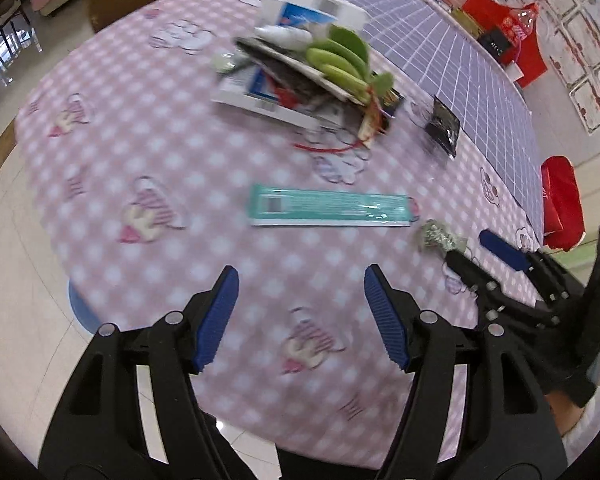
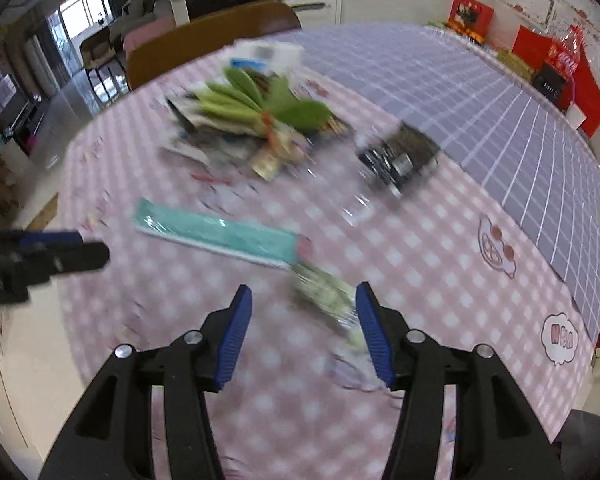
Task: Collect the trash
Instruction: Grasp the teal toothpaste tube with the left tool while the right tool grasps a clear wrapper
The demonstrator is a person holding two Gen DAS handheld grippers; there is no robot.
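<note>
The trash pile [image 1: 300,72] lay mid-table [image 1: 100,152]: light, floppy cartons and leaves, best pinched at a stiff carton edge. Nearer me than the pile lay the teal packet [image 1: 328,210], flat, slick, to take by its long edge. The crumpled wrapper [image 2: 324,296], just beyond the packet's end, looked soft. My left gripper [image 1: 302,304] and right gripper [image 2: 304,320] both gaped, holding nothing.

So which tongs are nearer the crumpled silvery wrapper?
Right. The right tongs hang just above the crumpled wrapper, beside one pad. The left tongs hover farther off, near the teal packet.
</note>
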